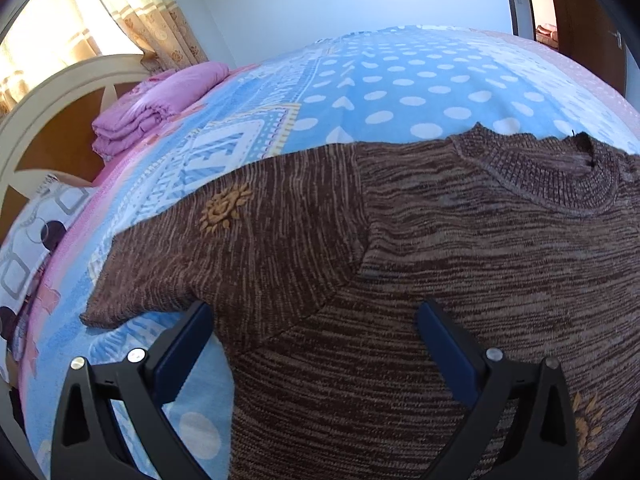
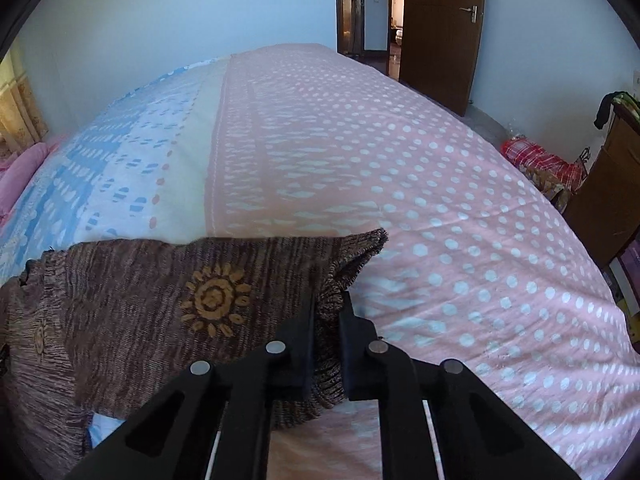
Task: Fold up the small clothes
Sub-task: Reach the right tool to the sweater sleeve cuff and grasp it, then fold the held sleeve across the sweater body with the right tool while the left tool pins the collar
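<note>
On the bed (image 1: 400, 80), a small brown knit sweater (image 1: 440, 260) lies spread flat with its collar toward twelve o'clock, a good layout for folding. My right tool (image 2: 326, 312) has its jaws pinched tight on the cuff edge of the right sleeve (image 2: 224, 292), which points out toward two o'clock; I judge that grip is there to carry the sleeve inward across the body. My left tool (image 1: 316, 320) is spread wide and holds nothing, hanging over the armpit of the left sleeve (image 1: 224, 240), one finger at the sleeve's lower edge.
</note>
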